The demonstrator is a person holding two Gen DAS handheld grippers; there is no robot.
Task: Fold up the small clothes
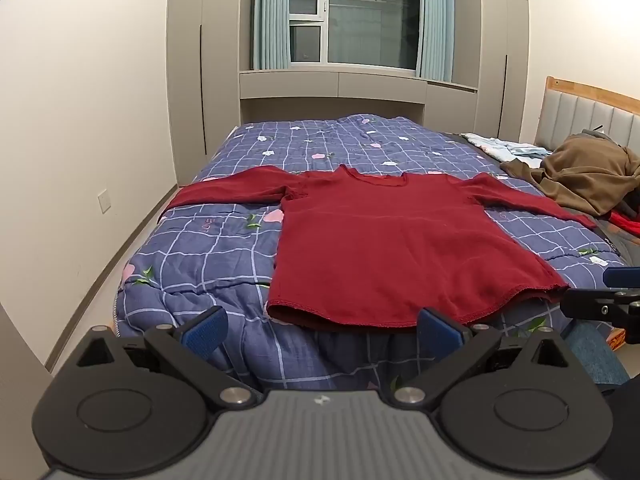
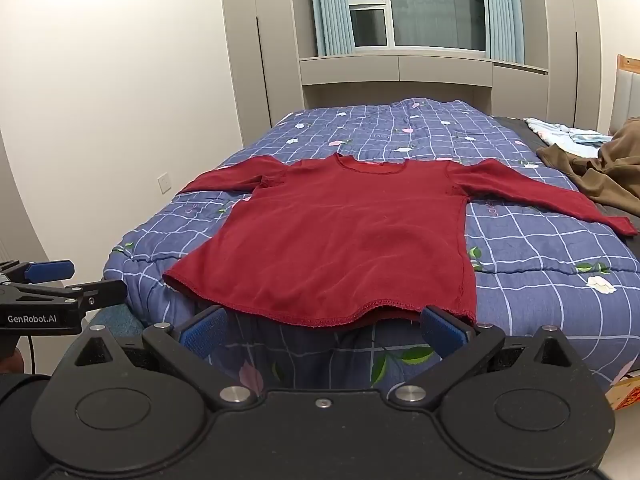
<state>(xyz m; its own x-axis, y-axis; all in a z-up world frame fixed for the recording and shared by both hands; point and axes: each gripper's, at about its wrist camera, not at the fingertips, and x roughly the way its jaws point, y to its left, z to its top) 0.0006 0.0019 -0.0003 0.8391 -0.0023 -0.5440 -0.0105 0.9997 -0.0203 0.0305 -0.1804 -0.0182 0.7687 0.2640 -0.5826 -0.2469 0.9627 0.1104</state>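
A dark red long-sleeved top (image 1: pixel 392 248) lies flat on the blue checked quilt (image 1: pixel 208 252), hem toward me, both sleeves spread out sideways. It also shows in the right wrist view (image 2: pixel 340 240). My left gripper (image 1: pixel 320 330) is open and empty, held just short of the hem near its left part. My right gripper (image 2: pixel 324 330) is open and empty, just short of the hem near its right part. Each gripper shows at the edge of the other's view: the right one (image 1: pixel 608 300) and the left one (image 2: pixel 60 288).
A brown garment (image 1: pixel 580 176) and light blue cloth (image 1: pixel 508 148) lie at the bed's right by the padded headboard (image 1: pixel 588 112). A red item (image 1: pixel 628 220) lies beside them. A wall (image 1: pixel 80 120) runs along the bed's left. Wardrobes and a window (image 1: pixel 360 16) stand beyond.
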